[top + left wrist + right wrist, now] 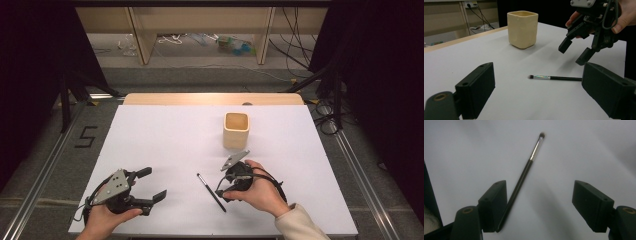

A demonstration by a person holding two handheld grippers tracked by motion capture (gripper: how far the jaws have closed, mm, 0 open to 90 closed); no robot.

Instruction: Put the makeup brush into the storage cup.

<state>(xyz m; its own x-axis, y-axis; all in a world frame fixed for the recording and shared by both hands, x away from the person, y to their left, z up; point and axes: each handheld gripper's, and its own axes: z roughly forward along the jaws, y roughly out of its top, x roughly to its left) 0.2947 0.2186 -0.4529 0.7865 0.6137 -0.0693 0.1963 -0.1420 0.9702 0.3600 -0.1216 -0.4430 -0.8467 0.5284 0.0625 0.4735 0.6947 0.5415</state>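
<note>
My right gripper (pixel 223 189) hovers just over the brush (pixel 210 192), fingers (pixel 494 205) spread wide with the handle's end just beside one of them, not pinched. The brush lies flat on the white desk (pixel 165 140), near the cream cup (pixel 235 129). My left gripper (pixel 151 186) rests well apart, fingers spread, empty.
</note>
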